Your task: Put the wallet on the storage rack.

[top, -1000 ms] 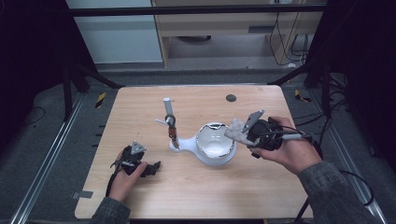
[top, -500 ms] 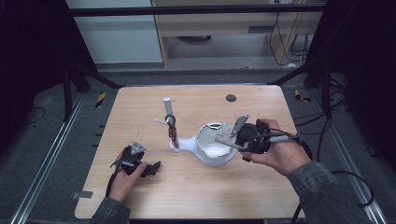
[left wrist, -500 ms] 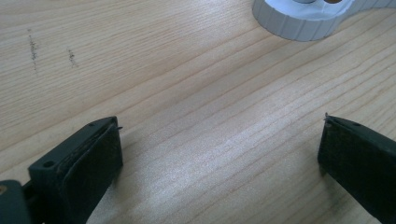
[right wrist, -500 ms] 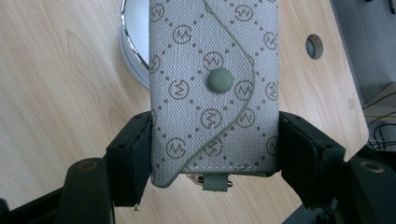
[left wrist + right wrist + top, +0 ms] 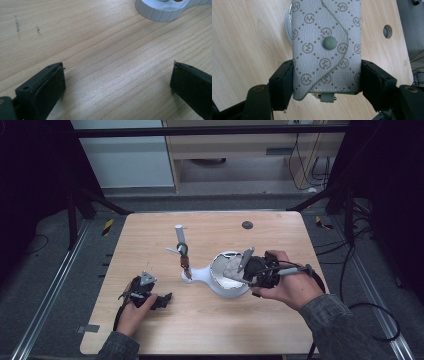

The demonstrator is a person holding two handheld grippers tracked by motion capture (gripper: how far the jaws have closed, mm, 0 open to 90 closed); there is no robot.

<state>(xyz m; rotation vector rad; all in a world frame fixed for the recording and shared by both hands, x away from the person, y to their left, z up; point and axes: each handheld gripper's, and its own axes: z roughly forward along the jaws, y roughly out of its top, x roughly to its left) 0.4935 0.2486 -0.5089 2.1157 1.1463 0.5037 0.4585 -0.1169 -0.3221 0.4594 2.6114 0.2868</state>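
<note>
Over the white bowl (image 5: 227, 282): right gripper (image 5: 325, 82), jaws clamped on a grey patterned pouch (image 5: 326, 47). Near the table (image 5: 210, 320) edge: left gripper (image 5: 117, 80), jaws wide, nothing between.

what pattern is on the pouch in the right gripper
Grey weave with circled-M logos and dotted diamonds; right gripper view. Pouch.
</note>
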